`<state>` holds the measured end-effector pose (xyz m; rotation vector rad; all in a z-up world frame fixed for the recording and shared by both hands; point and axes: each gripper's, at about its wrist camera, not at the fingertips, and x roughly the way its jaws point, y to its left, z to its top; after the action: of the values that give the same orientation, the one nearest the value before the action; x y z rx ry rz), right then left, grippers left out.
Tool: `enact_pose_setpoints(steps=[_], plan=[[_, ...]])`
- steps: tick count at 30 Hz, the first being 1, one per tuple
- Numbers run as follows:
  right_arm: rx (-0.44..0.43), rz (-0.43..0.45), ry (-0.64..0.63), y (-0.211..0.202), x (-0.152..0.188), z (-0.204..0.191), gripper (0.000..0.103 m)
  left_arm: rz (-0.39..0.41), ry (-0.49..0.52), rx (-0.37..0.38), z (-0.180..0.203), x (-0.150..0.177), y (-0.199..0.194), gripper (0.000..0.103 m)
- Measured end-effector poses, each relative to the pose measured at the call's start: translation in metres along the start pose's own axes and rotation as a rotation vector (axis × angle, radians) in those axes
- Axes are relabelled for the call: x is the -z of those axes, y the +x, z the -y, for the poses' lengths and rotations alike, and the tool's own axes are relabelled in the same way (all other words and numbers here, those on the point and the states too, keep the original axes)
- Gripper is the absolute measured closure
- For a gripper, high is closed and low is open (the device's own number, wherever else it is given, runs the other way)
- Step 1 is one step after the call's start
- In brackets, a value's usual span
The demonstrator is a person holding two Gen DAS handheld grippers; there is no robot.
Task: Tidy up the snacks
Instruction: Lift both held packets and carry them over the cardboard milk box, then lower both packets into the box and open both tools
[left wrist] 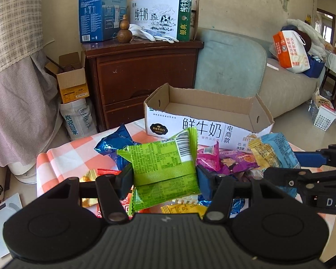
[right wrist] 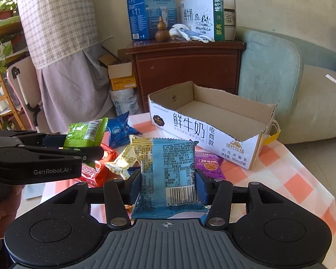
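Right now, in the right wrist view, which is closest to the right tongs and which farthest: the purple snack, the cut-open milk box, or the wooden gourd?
1. Purple snack, just right of the right tongs.
2. Cut-open milk box, behind on the table.
3. Wooden gourd, up on the cabinet.

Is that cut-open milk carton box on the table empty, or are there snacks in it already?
Empty, as far as shows: the milk carton box has bare cardboard floor and walls inside, though its near wall hides part of the floor.

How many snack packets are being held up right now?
2. The green foil snack packet is squeezed in the left tongs; the blue foil snack packet is squeezed in the right tongs. Others lie below.
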<state>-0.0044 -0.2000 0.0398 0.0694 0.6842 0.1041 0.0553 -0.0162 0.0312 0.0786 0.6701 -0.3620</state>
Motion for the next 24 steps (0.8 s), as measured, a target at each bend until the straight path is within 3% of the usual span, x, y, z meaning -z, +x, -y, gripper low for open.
enact_pose_setpoints(steps=[6, 14, 24], plan=[[0.015, 0.036, 0.040, 0.013, -0.022, 0.017, 0.054, 0.010, -0.058, 0.024, 0.000, -0.023, 0.025, 0.046], [0.066, 0.081, 0.093, 0.033, -0.050, 0.040, 0.054, 0.042, -0.054, 0.034, 0.010, -0.052, 0.057, 0.046], [0.105, 0.067, 0.143, 0.070, -0.071, 0.056, 0.054, 0.045, -0.036, 0.069, 0.020, -0.087, 0.108, 0.046]])
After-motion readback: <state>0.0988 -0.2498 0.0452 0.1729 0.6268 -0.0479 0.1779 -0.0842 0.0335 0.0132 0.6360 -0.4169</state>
